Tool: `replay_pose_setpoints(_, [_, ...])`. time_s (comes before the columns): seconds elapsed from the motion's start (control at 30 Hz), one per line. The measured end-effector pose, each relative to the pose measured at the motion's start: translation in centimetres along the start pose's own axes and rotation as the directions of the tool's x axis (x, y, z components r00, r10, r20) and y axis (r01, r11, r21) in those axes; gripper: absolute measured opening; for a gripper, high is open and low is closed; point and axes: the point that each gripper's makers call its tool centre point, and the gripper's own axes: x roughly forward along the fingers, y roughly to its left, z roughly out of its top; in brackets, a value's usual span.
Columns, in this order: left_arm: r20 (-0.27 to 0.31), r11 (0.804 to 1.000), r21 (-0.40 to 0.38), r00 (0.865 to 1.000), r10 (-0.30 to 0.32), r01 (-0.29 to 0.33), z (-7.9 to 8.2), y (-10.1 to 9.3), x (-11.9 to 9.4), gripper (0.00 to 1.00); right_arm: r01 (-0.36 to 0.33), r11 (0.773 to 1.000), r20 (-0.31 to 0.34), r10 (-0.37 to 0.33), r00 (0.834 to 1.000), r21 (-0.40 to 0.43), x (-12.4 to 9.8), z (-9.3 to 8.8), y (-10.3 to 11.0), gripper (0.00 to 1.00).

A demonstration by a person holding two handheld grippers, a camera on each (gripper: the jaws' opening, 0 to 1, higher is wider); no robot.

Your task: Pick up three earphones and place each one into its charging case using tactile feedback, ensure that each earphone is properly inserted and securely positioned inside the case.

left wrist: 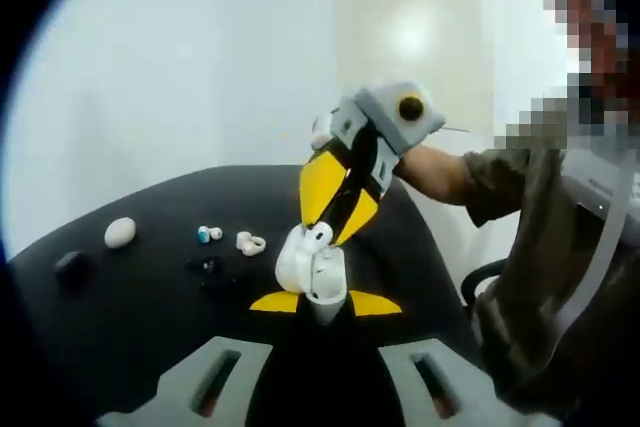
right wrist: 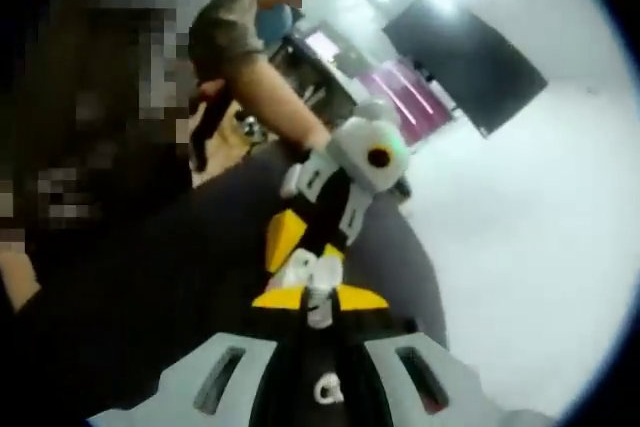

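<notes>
A black bench (left wrist: 120,297) takes up the lower left of the left gripper view, with a pale wall (left wrist: 200,57) behind it. At the right edge sits a person in an olive sleeve (left wrist: 500,182), on what may be a dark chair (left wrist: 480,282).

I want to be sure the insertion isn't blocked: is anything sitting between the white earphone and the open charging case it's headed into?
Nothing visible is in the way. The right gripper holds the white earphone right at the mouth of the open white case, which the left gripper clamps. The other items lie well off on the black table.
</notes>
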Motion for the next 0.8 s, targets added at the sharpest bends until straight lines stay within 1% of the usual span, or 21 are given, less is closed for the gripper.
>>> replay_pose_setpoints(0.13, [0.0, 1.0, 0.002, 1.0, -0.001, 0.001, 0.0, 0.0, 0.0, 0.13, -0.002, 1.0, 0.008, 0.002, 1.0, -0.015, 0.1, 0.3, 0.1, 0.12])
replay_pose_setpoints(0.27, [0.0, 1.0, 0.004, 1.0, 0.0, 0.0, 0.0, 0.0, 0.0, 0.13, -0.002, 1.0, 0.048, 0.001, 0.999, 0.01, 0.2, 0.7, 0.4, 0.11])
replay_pose_setpoints(0.3, [0.0, 1.0, 0.004, 1.0, 0.001, -0.001, 0.0, 0.0, 0.0, 0.13, -0.003, 1.0, 0.058, 0.001, 0.998, 0.025, 0.1, 0.8, 0.4, 0.09])
replay_pose_setpoints(0.33, [0.001, 1.0, 0.005, 1.0, 0.002, -0.002, 0.0, 0.0, 0.0, 0.13, 0.005, 0.999, 0.078, -0.008, 0.997, 0.039, -0.1, 1.0, 0.4, 0.04])
replay_pose_setpoints(0.4, [0.001, 1.0, 0.008, 1.0, 0.002, -0.002, 0.0, 0.0, 0.0, 0.13, 0.009, 0.999, 0.073, -0.013, 0.997, 0.054, -0.3, 0.7, 0.4, 0.04])
replay_pose_setpoints(0.47, [0.0, 1.0, 0.009, 1.0, 0.002, -0.002, 0.0, 0.0, -0.1, 0.13, 0.015, 0.997, 0.039, -0.018, 0.999, 0.076, -0.3, -0.3, 0.5, 0.04])
replay_pose_setpoints(0.5, [0.0, 1.0, 0.008, 1.0, 0.002, -0.002, 0.0, 0.0, -0.1, 0.13, 0.014, 0.996, 0.036, -0.017, 0.999, 0.086, -0.3, -0.6, 0.7, 0.04])
replay_pose_setpoints(0.57, [0.0, 1.0, 0.008, 1.0, 0.001, -0.001, 0.0, 0.0, -0.1, 0.13, 0.013, 0.989, 0.037, -0.019, 0.999, 0.15, -0.3, -0.9, 0.9, 0.04])
replay_pose_setpoints(0.63, [0.001, 1.0, 0.008, 1.0, 0.001, -0.001, 0.0, 0.0, -0.1, 0.13, 0.022, 0.972, 0.06, -0.037, 0.998, 0.233, -0.6, -0.8, 0.6, 0.06])
replay_pose_setpoints(0.7, [0.001, 1.0, 0.008, 1.0, 0.002, -0.002, 0.0, 0.0, -0.1, 0.13, 0.034, 0.932, 0.095, -0.073, 0.993, 0.362, -1.0, -0.4, -0.2, 0.1])
replay_pose_setpoints(0.73, [0.001, 1.0, 0.009, 1.0, 0.001, -0.001, 0.0, 0.0, -0.1, 0.13, 0.027, 0.915, 0.117, -0.08, 0.99, 0.402, -1.1, 0.0, -0.4, 0.11])
replay_pose_setpoints(0.8, [0.001, 1.0, 0.01, 1.0, 0.001, -0.001, -0.1, 0.0, -0.1, 0.13, 0.03, 0.872, 0.115, -0.098, 0.989, 0.489, -1.1, 0.4, -0.8, 0.11])
